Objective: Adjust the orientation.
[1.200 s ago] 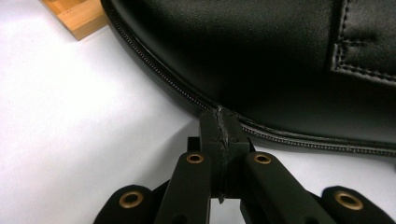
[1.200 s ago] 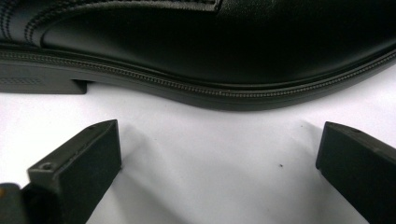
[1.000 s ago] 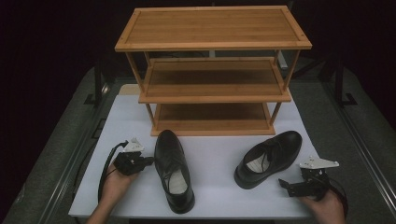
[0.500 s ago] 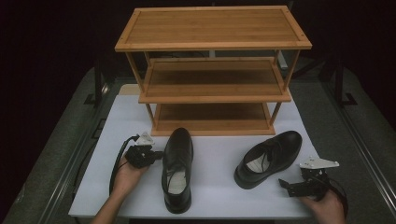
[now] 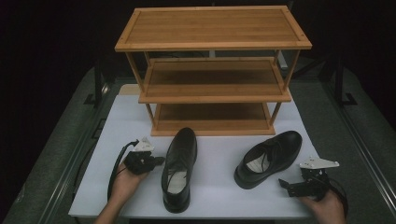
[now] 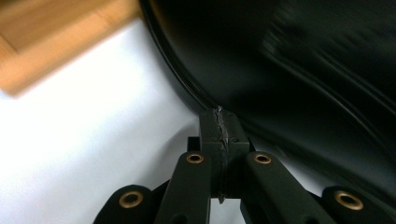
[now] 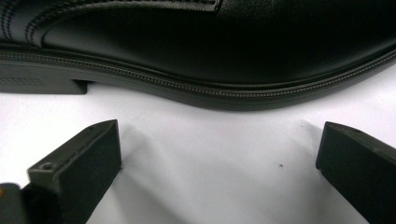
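Note:
Two black leather shoes lie on a white mat (image 5: pixel 135 116) in front of a three-tier wooden rack (image 5: pixel 212 70). The left shoe (image 5: pixel 180 163) points its toe toward the rack. My left gripper (image 5: pixel 158 161) is shut, and its tip rests against that shoe's left side. In the left gripper view the closed jaws (image 6: pixel 219 122) meet the sole edge of the shoe (image 6: pixel 303 70). The right shoe (image 5: pixel 271 156) lies angled, toe to the upper right. My right gripper (image 5: pixel 285 184) stands open just beside its heel. In the right gripper view its jaws (image 7: pixel 219 158) are wide apart before the shoe's sole (image 7: pixel 210 88).
The rack's bottom shelf (image 5: pixel 212 119) sits bare just behind the shoes. Grey table surface (image 5: pixel 341 130) runs along both sides of the mat. The mat's front edge is close to both hands.
My left gripper has moved right and away from me, against the left shoe. The shoe's toe has swung to the right. The right gripper and right shoe have stayed put.

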Available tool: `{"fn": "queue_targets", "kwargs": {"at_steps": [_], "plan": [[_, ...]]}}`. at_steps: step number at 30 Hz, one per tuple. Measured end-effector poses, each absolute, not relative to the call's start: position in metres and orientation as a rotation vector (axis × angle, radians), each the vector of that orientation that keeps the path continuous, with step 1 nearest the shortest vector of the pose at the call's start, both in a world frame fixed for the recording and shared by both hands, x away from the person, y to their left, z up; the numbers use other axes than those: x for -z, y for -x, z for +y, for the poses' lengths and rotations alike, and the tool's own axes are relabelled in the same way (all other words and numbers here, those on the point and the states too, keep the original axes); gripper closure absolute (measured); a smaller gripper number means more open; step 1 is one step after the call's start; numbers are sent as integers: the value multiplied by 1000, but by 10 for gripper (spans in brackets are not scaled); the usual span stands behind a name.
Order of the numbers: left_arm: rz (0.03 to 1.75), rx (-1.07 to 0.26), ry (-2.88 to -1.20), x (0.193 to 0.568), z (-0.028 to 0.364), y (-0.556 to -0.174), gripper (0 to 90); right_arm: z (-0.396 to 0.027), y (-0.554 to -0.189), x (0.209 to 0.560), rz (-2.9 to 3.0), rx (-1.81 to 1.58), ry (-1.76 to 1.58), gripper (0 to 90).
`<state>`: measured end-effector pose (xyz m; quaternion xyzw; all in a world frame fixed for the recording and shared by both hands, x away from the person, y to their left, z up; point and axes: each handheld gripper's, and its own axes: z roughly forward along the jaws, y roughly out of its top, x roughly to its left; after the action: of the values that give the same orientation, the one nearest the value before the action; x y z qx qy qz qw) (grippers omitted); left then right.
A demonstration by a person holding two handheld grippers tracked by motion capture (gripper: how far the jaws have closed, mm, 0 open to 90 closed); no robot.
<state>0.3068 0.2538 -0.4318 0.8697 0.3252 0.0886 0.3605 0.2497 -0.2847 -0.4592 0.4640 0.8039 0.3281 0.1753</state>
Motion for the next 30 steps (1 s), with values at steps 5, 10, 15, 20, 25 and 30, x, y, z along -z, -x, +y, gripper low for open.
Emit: {"fn": "queue_targets", "kwargs": {"at_steps": [5,10,15,20,25,30], "plan": [[812,-162,-2237,435,253,-281,900,-285,-250,459,2278,-928,-1314,0],[813,-182,-2251,436,248,-274,900,-285,-250,459,2279,-927,-1314,0],[792,-169,-2252,436,242,-276,900,-285,-250,459,2278,-927,-1314,0],[772,-156,-2255,437,232,-277,900,-285,-250,459,2279,-927,-1315,0],[753,-148,-2259,437,226,-278,900,-285,-250,459,2279,-927,-1315,0],[747,-147,-2257,437,228,-278,900,-285,-250,459,2278,-927,-1315,0]]}}
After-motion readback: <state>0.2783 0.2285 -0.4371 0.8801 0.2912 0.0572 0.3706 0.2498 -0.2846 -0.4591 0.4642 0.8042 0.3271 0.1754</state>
